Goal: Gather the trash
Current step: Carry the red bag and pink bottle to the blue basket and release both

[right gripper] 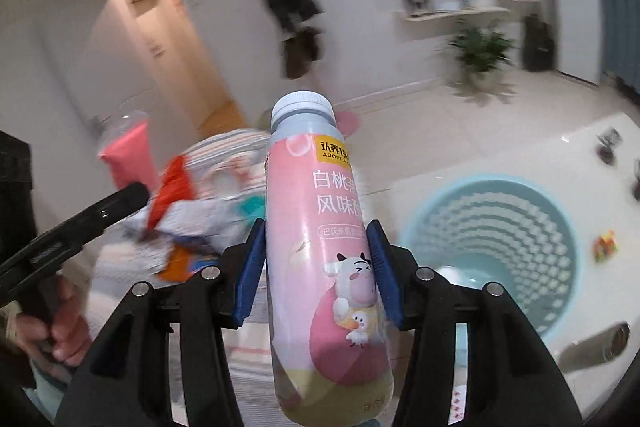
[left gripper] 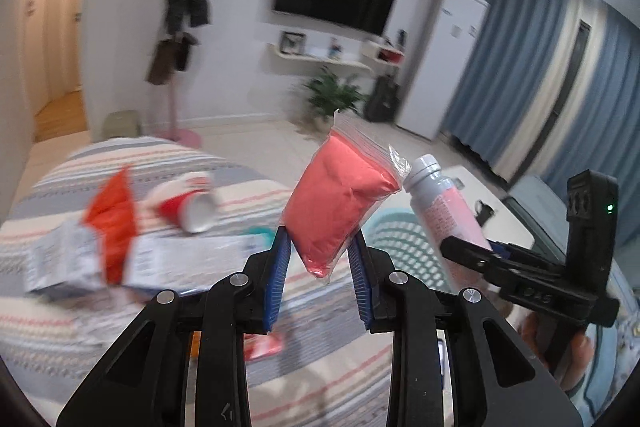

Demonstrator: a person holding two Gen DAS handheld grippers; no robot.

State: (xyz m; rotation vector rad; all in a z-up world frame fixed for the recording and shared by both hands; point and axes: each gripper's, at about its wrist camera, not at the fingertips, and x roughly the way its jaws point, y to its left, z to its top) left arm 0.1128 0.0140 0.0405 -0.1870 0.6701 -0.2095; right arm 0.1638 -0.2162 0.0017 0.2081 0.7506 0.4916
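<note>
Standing pinched between right gripper (right gripper: 316, 259) jaws, pink bottle (right gripper: 320, 247).

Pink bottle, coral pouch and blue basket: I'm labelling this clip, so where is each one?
pink bottle (right gripper: 320, 227): right wrist view, label middle.
coral pouch (left gripper: 340, 203): left wrist view, filled middle.
blue basket (right gripper: 560, 227): right wrist view, inner wall.

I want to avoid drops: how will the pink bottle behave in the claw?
The pink bottle looks smooth and glossy, so probably slippery. The right claw grips it low, so it may tip. Round body: likely rolls if set down.
</note>
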